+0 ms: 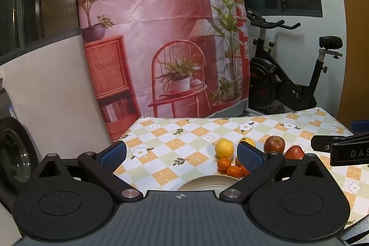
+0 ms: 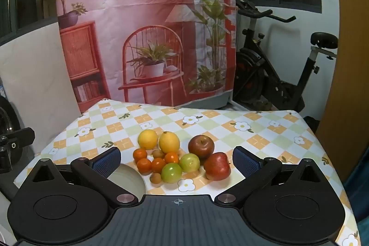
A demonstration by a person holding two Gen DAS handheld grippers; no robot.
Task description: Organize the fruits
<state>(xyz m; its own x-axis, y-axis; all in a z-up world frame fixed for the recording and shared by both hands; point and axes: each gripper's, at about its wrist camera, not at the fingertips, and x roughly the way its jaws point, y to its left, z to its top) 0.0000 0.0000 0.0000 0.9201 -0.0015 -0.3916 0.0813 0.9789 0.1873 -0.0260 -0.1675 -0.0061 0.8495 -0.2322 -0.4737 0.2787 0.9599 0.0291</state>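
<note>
A table (image 2: pixel 265 130) under a checked, flower-printed tablecloth (image 2: pixel 207 121) carries a tight cluster of fruit: two lemons (image 2: pixel 169 142), two red apples (image 2: pixel 201 145), two green apples (image 2: pixel 171 172), four mandarins (image 2: pixel 144 165), small brown kiwis (image 2: pixel 155 177), and a cream plate (image 2: pixel 129 179) just beside them.

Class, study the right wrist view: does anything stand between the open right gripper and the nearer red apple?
Nothing visible does. The right gripper is open and empty, and the nearer red apple lies on the tablecloth just inside its right finger, with a green apple beside it on the left.

Left claw (image 1: pixel 182 155), right claw (image 2: pixel 176 161): jaws wide, empty.
</note>
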